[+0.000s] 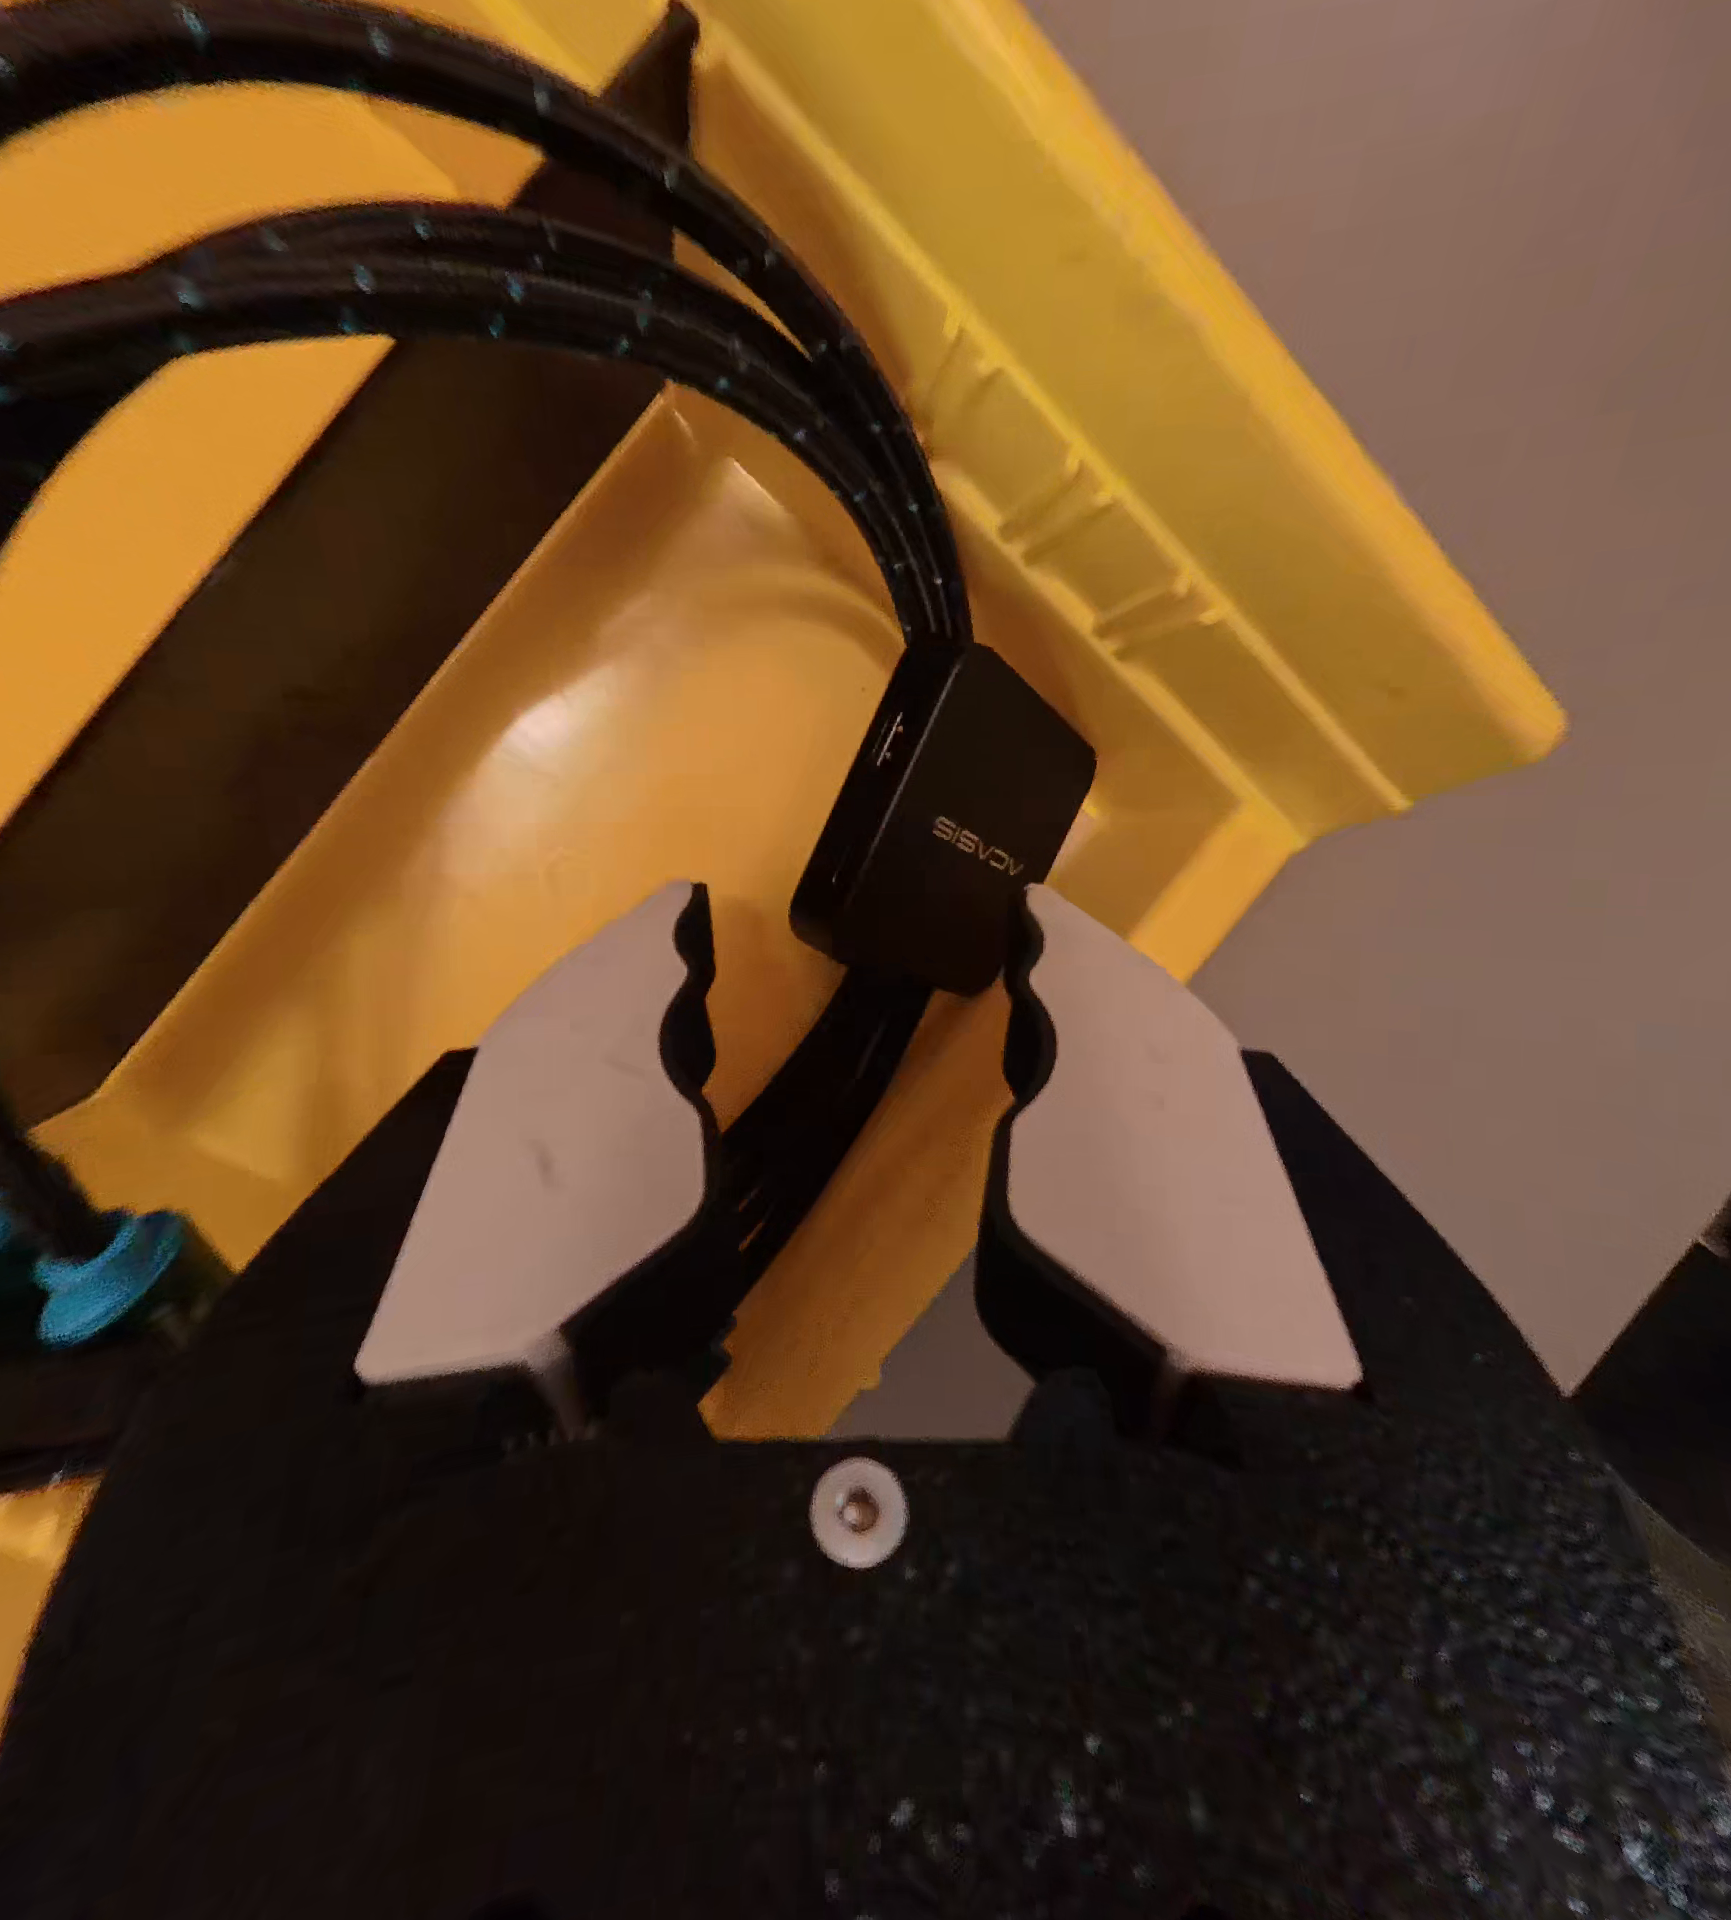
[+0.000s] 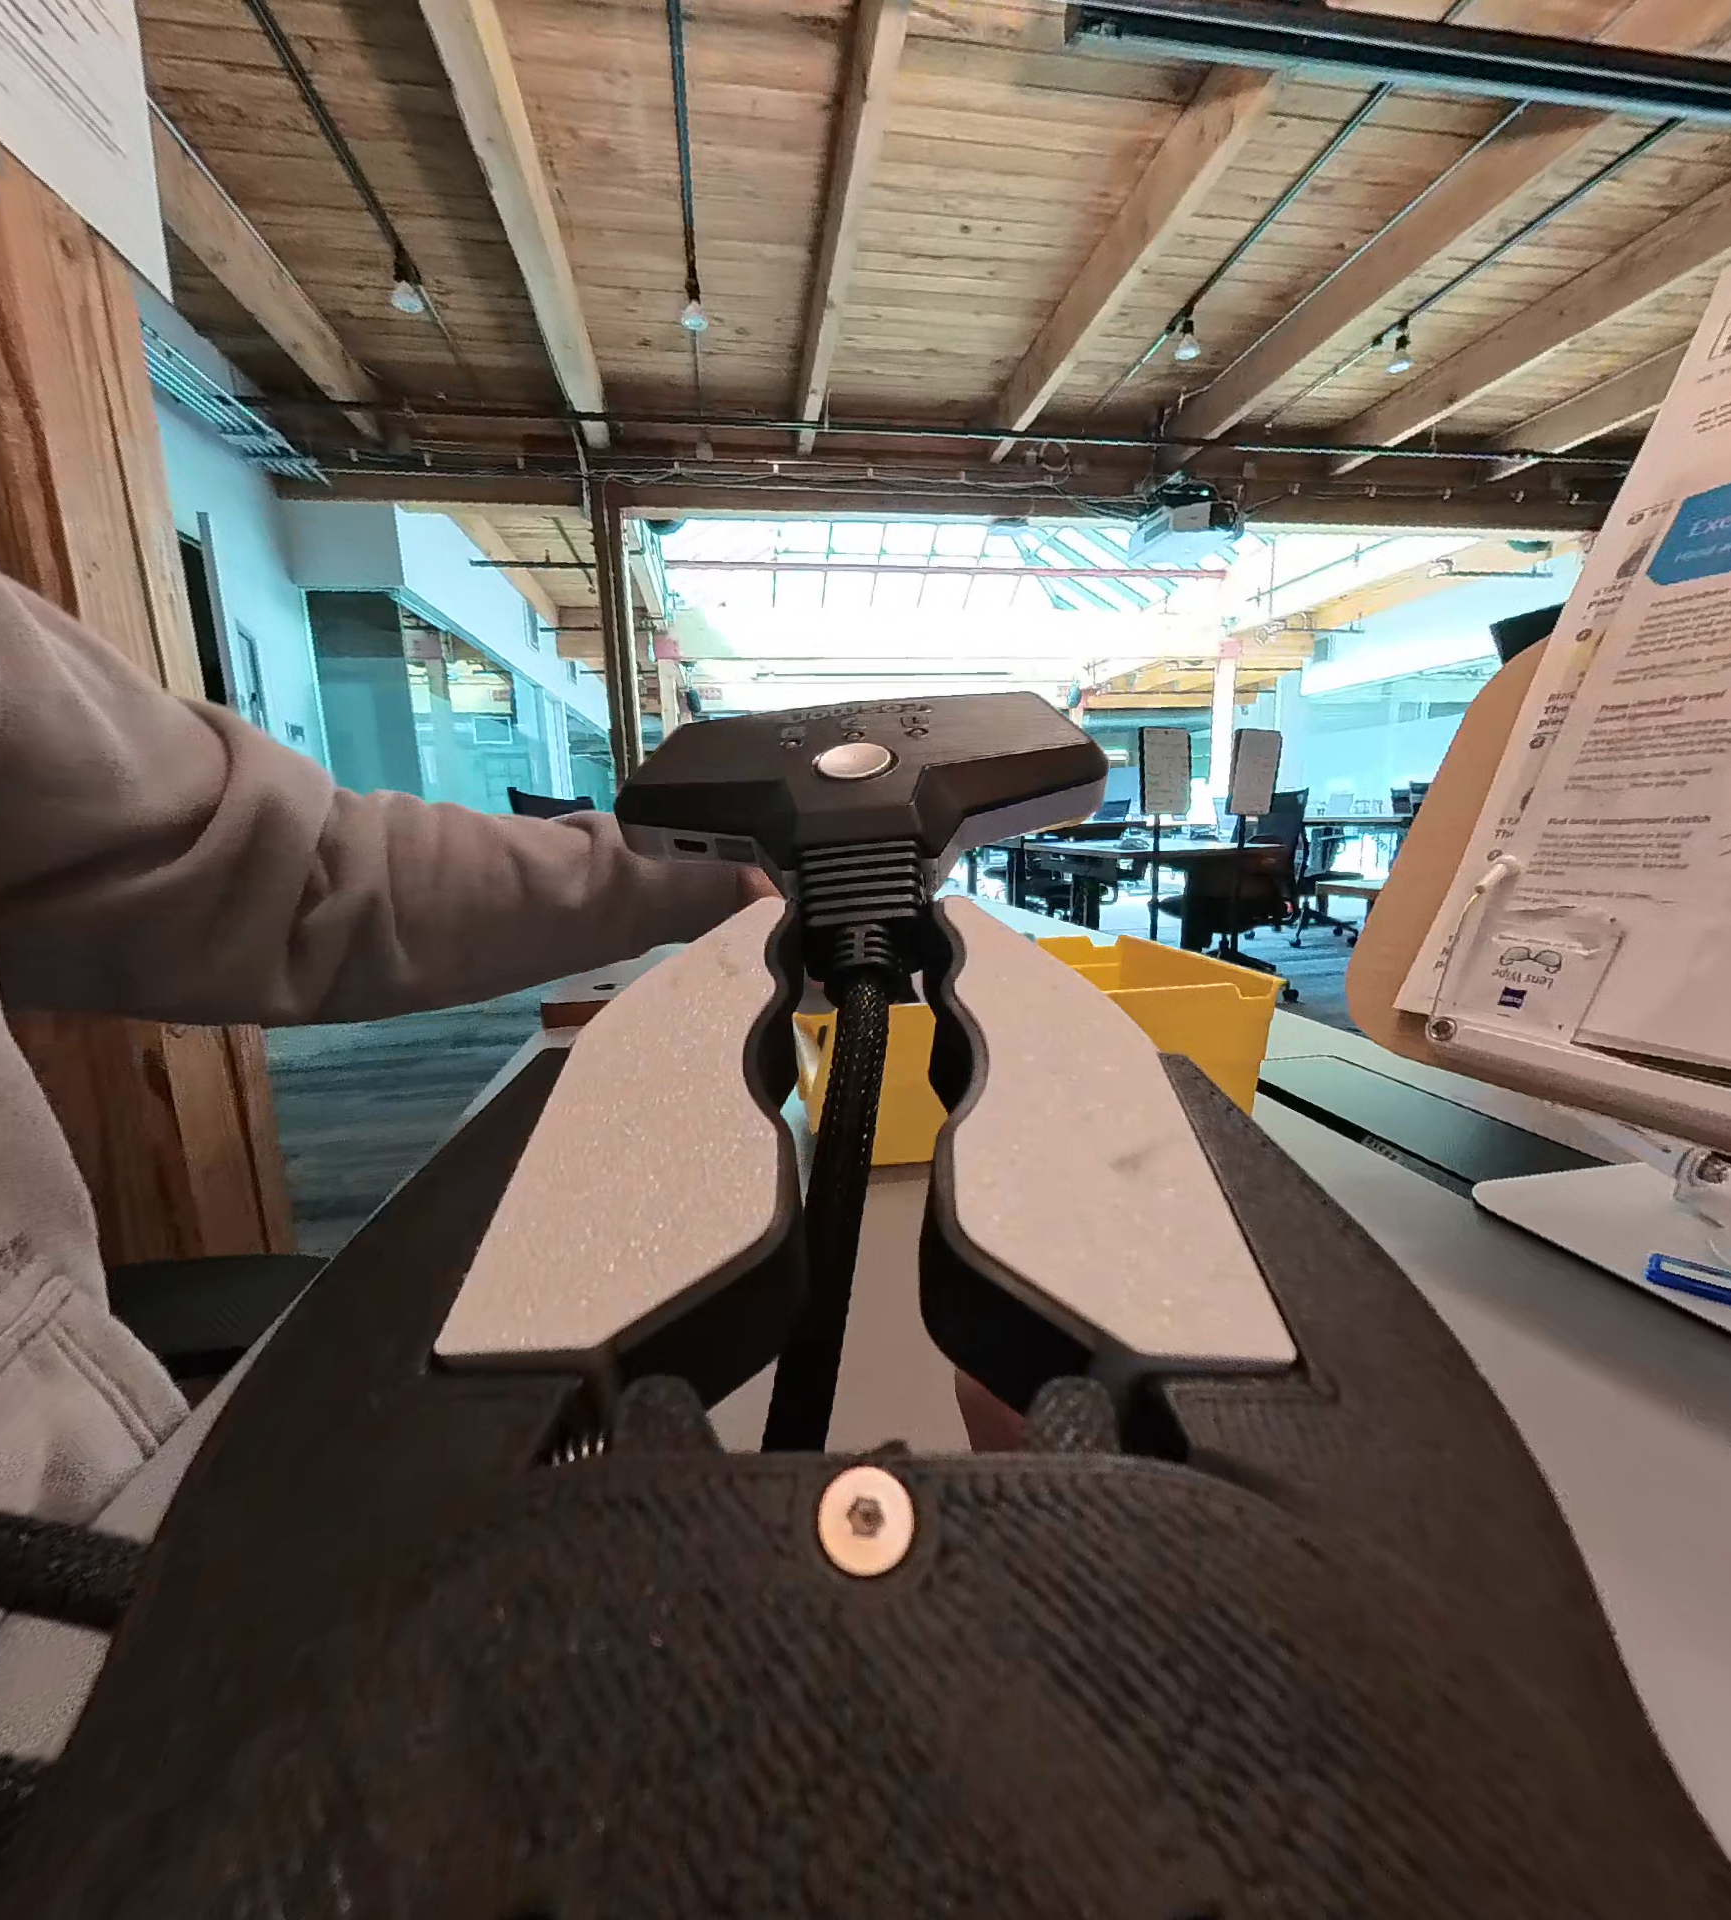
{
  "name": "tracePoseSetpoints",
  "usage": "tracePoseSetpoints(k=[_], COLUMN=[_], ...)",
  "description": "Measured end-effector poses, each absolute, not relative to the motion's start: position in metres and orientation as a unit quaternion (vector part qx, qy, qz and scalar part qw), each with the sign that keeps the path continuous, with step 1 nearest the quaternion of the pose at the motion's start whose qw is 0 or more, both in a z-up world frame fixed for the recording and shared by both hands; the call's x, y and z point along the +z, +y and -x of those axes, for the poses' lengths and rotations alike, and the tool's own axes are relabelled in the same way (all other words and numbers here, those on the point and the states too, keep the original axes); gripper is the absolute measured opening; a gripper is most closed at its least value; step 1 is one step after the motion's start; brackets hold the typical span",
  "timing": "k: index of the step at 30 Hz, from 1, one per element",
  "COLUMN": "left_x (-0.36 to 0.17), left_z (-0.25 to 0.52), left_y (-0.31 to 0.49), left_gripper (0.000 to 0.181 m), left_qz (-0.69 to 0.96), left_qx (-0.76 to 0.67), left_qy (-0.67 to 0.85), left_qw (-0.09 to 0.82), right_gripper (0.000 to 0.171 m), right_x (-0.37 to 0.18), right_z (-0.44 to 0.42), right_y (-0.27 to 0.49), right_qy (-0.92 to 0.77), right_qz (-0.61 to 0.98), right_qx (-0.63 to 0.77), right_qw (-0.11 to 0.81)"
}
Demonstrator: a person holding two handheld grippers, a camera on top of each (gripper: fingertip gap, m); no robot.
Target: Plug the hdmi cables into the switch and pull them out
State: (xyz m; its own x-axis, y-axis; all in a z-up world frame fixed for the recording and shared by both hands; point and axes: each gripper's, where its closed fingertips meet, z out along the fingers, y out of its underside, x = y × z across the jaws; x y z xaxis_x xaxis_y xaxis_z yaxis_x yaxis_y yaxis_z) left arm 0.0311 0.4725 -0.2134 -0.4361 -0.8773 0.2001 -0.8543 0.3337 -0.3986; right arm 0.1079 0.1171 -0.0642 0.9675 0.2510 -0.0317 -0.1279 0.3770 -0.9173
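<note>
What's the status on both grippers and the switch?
Right gripper shut on switch at its cable collar, held up. Left gripper open at small black box on braided cables over yellow bin. Nothing blocking.

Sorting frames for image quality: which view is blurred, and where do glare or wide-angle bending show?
Left wrist view: motion blur smears the braided cables and blue connector ends; a soft glare patch sits on the yellow bin. Right wrist view: sharp on the switch, but the skylight is blown out and ceiling beams bow.

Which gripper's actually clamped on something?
The right gripper, shut on the switch's ribbed cable collar. The left gripper is open, just at the small black box.
</note>
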Motion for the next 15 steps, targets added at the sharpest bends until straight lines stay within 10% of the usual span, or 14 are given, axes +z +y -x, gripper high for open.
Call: tracePoseSetpoints(k=[9, 15], left_x=[-0.156, -0.016], left_z=[-0.016, -0.058], left_y=[0.462, 0.487], left_gripper=[0.014, 0.014], left_qz=[0.440, 0.392], left_qx=[-0.298, -0.295], left_qy=[0.847, 0.833], left_qw=[-0.014, 0.257], right_gripper=[0.021, 0.021], right_x=[-0.074, -0.073], right_z=[-0.107, -0.104], right_y=[0.117, 0.120], right_qy=[-0.061, -0.065], right_qz=[0.562, 0.561], right_qx=[0.101, 0.100], right_qw=[0.819, 0.820])
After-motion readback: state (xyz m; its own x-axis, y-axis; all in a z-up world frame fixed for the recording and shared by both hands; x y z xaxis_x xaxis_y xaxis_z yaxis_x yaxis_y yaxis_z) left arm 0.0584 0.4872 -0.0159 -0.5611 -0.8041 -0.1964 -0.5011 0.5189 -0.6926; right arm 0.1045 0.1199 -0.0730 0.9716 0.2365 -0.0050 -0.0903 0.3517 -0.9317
